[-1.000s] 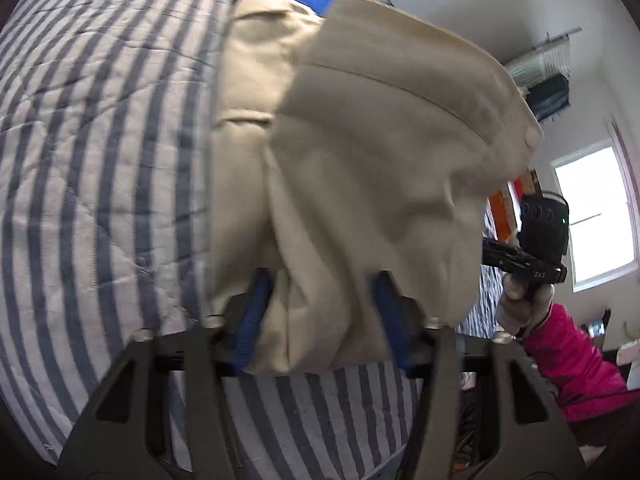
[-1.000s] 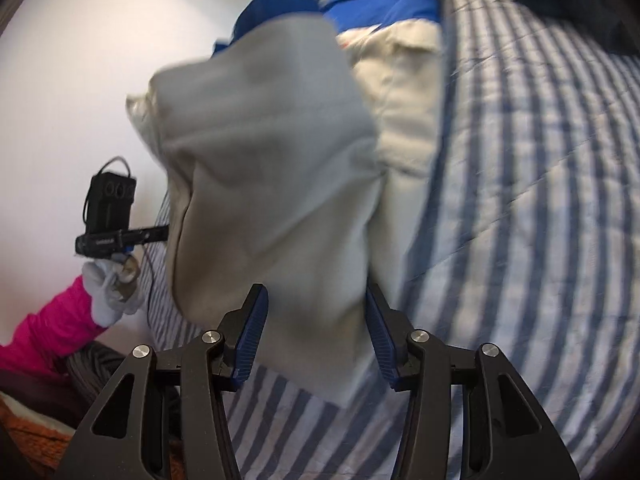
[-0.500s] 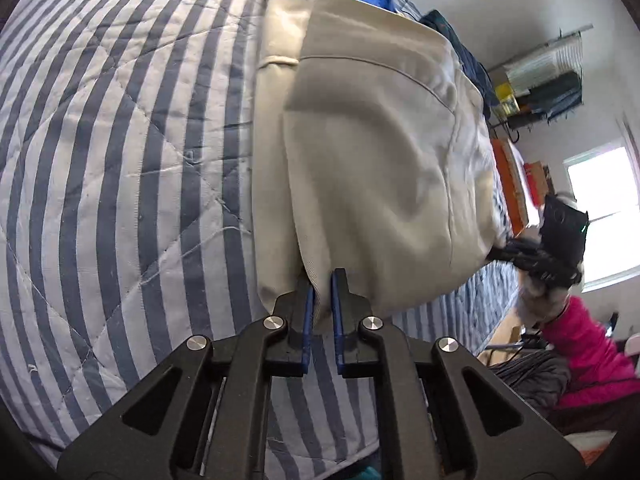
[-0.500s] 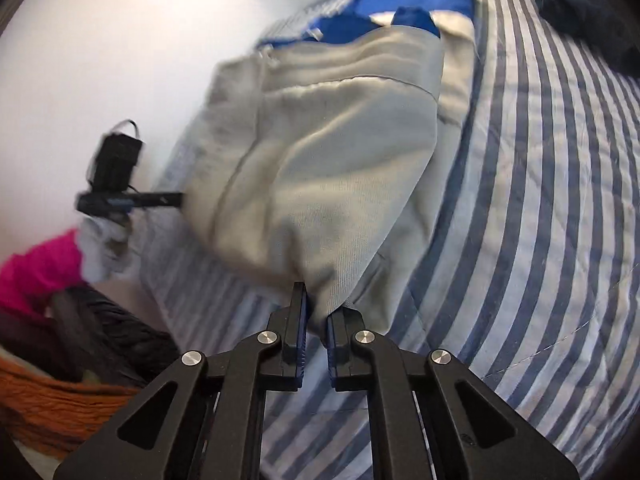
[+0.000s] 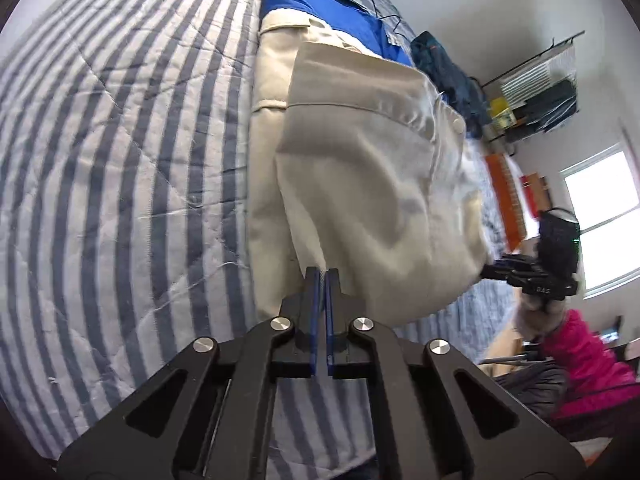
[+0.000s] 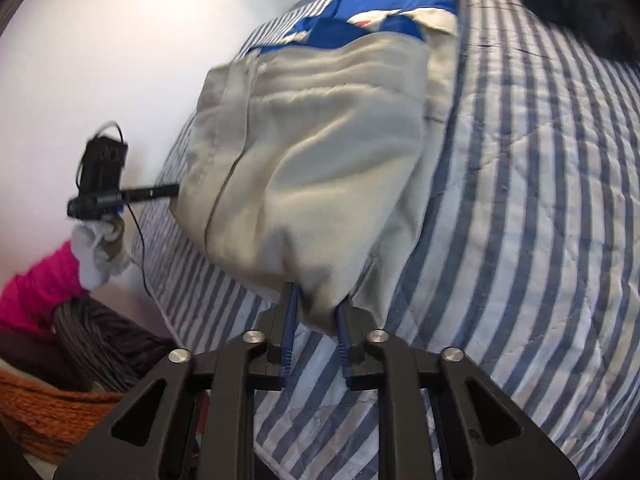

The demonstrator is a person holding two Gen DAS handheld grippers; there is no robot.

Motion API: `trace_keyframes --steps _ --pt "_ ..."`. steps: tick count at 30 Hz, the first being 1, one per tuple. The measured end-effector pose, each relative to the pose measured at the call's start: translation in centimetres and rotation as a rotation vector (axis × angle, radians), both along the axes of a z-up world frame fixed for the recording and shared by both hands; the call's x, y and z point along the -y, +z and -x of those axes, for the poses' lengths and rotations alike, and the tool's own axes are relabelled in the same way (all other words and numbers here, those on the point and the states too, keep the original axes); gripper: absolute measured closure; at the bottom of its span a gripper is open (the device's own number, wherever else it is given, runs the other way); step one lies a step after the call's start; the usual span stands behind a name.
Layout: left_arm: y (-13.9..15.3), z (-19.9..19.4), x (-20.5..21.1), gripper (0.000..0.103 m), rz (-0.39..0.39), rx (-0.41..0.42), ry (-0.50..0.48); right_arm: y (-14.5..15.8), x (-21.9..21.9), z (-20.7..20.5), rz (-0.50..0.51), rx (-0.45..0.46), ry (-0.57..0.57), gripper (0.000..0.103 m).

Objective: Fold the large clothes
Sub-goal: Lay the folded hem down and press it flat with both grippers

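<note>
**Beige garment held at both near corners, above striped bed**

Surface: a bed with a quilted blue-and-white striped cover (image 5: 120,200), diagonal stitching visible. Room: white walls, a bright window (image 5: 600,220) to the right, a wall rack (image 5: 540,88) holding dark items, a dark garment (image 6: 576,0) farther up the bed.

The beige garment (image 5: 360,180) lies mid-bed on a blue garment (image 5: 332,8). Its long axis runs from the bed's near edge away toward the far end; the near end is lifted.

Left hand-held gripper (image 5: 322,280): jaws have just closed, pressed together on the garment's near left corner. Right hand-held gripper (image 6: 316,308): jaws have just closed and then eased slightly; a bunched fold of the beige cloth sits pinched between them.

Person's pink sleeve (image 5: 580,360) visible at the bedside.
</note>
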State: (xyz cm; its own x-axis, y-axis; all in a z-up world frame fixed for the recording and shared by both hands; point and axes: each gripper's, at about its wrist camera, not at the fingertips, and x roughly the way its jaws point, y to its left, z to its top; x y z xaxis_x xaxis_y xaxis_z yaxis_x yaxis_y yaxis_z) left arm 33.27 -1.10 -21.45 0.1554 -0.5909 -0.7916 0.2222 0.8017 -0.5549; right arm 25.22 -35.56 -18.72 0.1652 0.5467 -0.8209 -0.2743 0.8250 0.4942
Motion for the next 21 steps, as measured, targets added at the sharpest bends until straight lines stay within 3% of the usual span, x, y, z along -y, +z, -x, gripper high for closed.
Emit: trace_keyframes --steps 3,7,10,14,19,21 --pt "-1.9 1.1 0.4 0.103 -0.048 -0.052 -0.014 -1.6 -1.1 0.5 0.088 -0.024 0.027 0.093" --pt "-0.1 0.9 -0.9 0.103 0.024 -0.035 0.024 0.1 -1.1 0.7 0.119 0.005 0.031 0.089" --pt "2.2 0.8 -1.1 0.103 0.031 0.031 0.031 2.3 0.1 1.3 0.164 0.061 0.0 0.089" --pt "5.4 0.8 1.9 0.103 -0.007 0.163 -0.054 5.3 0.8 1.1 0.186 0.174 -0.07 0.089" --pt "6.1 -1.2 5.9 0.103 -0.05 0.218 -0.076 7.4 -2.7 -1.4 0.175 0.346 -0.029 0.089" --pt "5.8 -2.5 6.9 0.1 -0.091 0.252 -0.077 7.2 -4.4 -3.2 0.175 0.365 -0.004 0.089"
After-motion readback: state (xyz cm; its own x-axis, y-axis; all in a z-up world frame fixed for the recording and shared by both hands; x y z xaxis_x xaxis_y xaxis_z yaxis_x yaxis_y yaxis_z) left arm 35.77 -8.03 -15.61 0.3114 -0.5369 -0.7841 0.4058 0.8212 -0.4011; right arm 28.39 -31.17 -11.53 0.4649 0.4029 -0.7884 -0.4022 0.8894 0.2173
